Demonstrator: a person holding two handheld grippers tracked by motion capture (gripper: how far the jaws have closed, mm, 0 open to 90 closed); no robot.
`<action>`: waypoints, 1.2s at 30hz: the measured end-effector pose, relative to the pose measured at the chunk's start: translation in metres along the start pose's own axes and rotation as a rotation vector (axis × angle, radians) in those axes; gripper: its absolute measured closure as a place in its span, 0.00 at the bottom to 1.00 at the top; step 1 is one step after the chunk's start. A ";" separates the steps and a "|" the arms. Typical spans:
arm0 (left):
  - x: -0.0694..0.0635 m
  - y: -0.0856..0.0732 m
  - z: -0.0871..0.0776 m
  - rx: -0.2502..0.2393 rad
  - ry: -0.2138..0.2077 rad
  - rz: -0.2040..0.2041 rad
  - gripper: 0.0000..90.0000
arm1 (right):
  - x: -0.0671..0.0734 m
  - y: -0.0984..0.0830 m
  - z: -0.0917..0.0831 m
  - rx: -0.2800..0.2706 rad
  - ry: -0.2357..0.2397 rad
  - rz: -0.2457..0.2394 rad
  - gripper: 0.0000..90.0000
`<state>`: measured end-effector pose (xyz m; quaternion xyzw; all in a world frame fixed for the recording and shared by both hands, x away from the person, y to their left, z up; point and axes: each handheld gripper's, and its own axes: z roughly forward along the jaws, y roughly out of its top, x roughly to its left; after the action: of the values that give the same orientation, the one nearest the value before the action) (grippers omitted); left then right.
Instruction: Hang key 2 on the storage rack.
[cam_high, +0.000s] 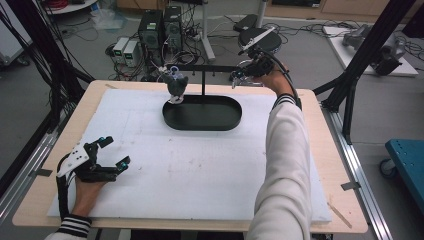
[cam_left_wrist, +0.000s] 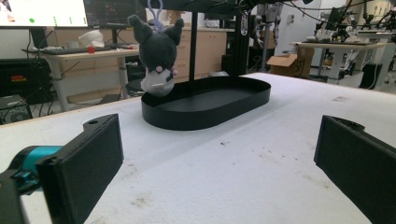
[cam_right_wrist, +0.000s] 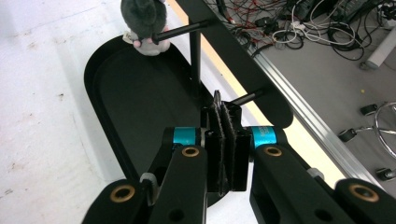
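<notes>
A black oval tray (cam_high: 235, 120) sits at the far middle of the white mat, with a thin post (cam_high: 203, 82) and a crossbar (cam_high: 212, 67) rising from it. A grey plush keychain (cam_high: 176, 84) hangs from the crossbar's left end. My right gripper (cam_high: 235, 77) is at the crossbar's right end, jaws pressed together. In the right gripper view its pads (cam_right_wrist: 226, 112) meet just below the bar tip (cam_right_wrist: 247, 97); a thin dark edge shows between them, and I cannot tell what it is. My left gripper (cam_high: 115, 151) rests open at the near left, facing the plush (cam_left_wrist: 159, 56) and tray (cam_left_wrist: 210, 112).
The white mat (cam_high: 190, 175) lies on a wooden table (cam_high: 345, 215). Computer boxes (cam_high: 160, 30) and cables lie on the floor behind the table. Black frame struts (cam_high: 360, 55) stand at the right, and a blue cart (cam_high: 407, 160) is beside the table.
</notes>
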<state>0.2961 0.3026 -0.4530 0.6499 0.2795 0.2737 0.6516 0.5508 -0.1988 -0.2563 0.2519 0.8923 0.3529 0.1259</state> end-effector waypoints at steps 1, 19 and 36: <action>0.000 0.000 0.000 0.000 0.000 0.000 0.02 | -0.001 0.000 0.001 -0.004 0.001 -0.003 0.98; 0.000 0.000 0.000 0.001 0.001 -0.001 0.02 | -0.010 -0.003 0.007 -0.023 -0.045 0.011 0.98; 0.000 0.000 0.000 0.001 -0.001 0.001 0.02 | -0.004 -0.027 -0.018 -0.128 -0.188 0.088 0.01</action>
<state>0.2960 0.3025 -0.4529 0.6504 0.2790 0.2736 0.6513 0.5368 -0.2281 -0.2621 0.3143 0.8402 0.3893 0.2091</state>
